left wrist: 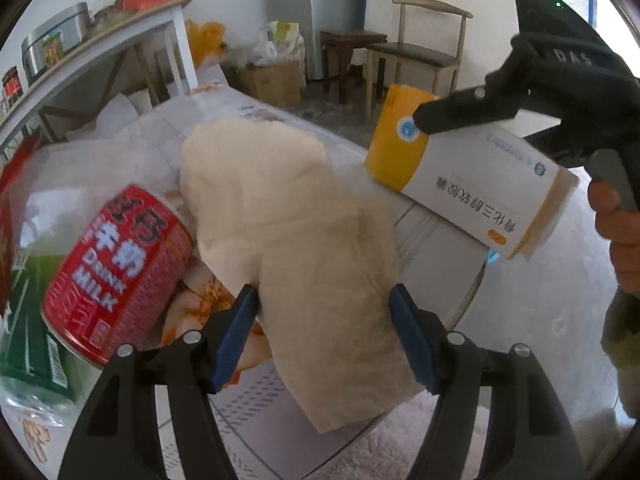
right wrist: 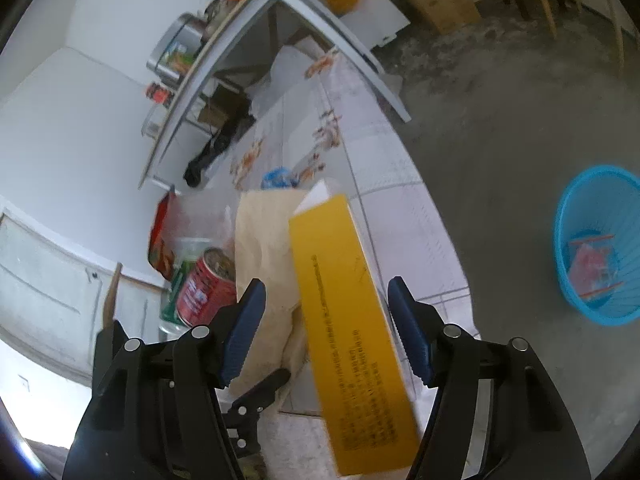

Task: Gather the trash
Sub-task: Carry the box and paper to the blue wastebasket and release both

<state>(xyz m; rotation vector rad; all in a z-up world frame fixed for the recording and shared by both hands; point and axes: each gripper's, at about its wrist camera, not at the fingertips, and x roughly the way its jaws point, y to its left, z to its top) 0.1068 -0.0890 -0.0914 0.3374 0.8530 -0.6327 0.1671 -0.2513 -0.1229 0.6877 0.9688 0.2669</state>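
1. On the left of the left wrist view, a red "DRINK MILK" can (left wrist: 120, 280) is lying tilted on a table (left wrist: 440, 240) beside a green bottle (left wrist: 28, 320); the right wrist view shows the can's open top.
2. In the middle, the left gripper (left wrist: 324, 336) is standing partly open around a crumpled cream paper bag (left wrist: 288, 240); its blue pads (left wrist: 236, 332) are sitting at the bag's edges, and a firm squeeze cannot be told.
3. To the right, the right gripper (right wrist: 326, 332) is carrying a yellow and white medicine box (left wrist: 472, 180) above the table edge; from outside, one black finger is lying across the box top.
4. Its own camera shows the box's yellow face tilted between half-open jaws, with a gap at the left pad.
5. Only the right wrist view shows a blue basket (right wrist: 600, 240) on the floor at far right, well apart from the table, with clear wrappers inside.
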